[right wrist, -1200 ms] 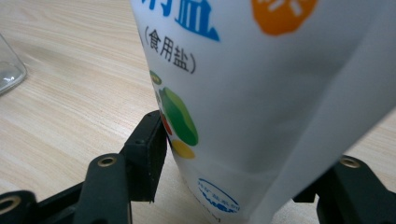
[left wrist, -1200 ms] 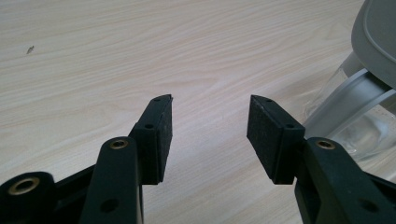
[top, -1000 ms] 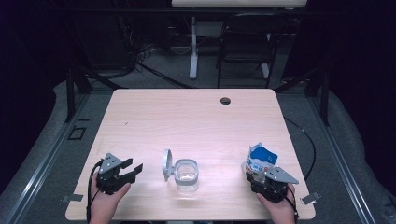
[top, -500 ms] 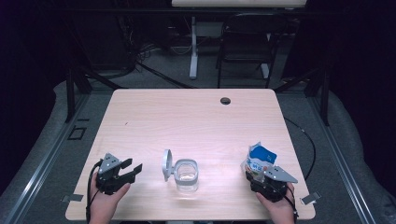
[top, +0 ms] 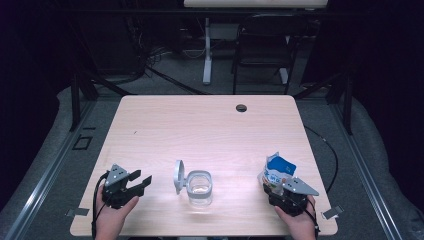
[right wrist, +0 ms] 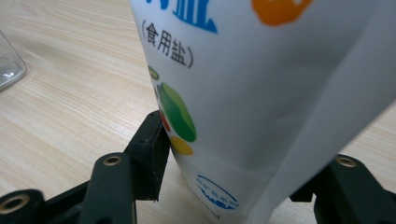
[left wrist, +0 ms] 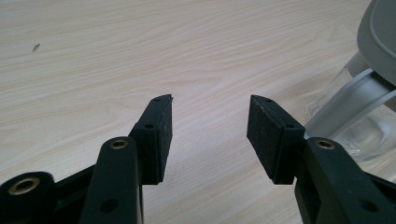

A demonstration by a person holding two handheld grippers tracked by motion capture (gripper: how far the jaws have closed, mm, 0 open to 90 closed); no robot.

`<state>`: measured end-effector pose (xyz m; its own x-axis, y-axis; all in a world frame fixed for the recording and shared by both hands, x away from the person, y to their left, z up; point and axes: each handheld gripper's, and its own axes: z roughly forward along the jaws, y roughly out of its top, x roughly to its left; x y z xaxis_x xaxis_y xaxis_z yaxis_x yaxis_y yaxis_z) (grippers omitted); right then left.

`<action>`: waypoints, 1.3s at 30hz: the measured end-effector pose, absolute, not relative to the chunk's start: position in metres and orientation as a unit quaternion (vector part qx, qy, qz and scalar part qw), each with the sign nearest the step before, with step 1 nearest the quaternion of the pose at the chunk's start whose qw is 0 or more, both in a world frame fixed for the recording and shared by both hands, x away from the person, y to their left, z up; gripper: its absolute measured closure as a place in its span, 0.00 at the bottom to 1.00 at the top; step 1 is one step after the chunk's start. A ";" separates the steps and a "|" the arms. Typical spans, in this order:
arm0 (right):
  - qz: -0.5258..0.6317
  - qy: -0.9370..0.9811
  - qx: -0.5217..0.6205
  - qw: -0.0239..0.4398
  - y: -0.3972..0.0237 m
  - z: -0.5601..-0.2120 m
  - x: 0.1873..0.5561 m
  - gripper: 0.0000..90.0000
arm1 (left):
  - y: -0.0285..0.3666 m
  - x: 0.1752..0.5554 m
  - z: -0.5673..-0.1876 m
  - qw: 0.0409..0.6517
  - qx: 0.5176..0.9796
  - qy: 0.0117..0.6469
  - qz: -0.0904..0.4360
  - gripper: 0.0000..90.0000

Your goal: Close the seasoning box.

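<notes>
A clear glass jar stands near the table's front edge, its grey hinged lid flipped up on the left side. My left gripper rests to the left of it, open, with bare wood between its pads; the jar and lid sit just off its right jaw. At the front right, my right gripper is shut on a white and blue salt bag, which stands upright. In the right gripper view the bag sits between the jaws and hides the right pad.
The light wooden table has a dark cable hole near its far edge. A chair and desk legs stand on the floor beyond. An edge of the jar shows left of the bag.
</notes>
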<state>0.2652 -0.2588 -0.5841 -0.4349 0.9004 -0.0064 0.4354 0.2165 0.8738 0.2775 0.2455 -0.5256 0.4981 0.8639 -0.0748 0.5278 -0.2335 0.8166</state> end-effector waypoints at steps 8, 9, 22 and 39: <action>0.430 0.733 0.451 0.271 -0.260 -0.584 0.265 0.50 | 0.246 0.277 -0.524 0.415 0.758 0.461 0.203 0.56; 0.431 0.733 0.451 0.270 -0.260 -0.584 0.265 0.50 | 0.247 0.277 -0.524 0.414 0.759 0.460 0.203 0.56; 0.433 0.740 0.439 0.268 -0.262 -0.584 0.264 0.50 | 0.247 0.278 -0.525 0.415 0.757 0.462 0.203 0.56; 0.430 0.742 0.442 0.262 -0.263 -0.583 0.263 0.50 | 0.247 0.279 -0.525 0.415 0.757 0.462 0.203 0.56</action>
<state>0.2635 -0.2631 -0.5826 -0.4716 0.8818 -0.0097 0.4306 0.2398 0.8701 0.2786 0.2472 -0.5249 0.4906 0.8681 -0.0761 0.5316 -0.2290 0.8154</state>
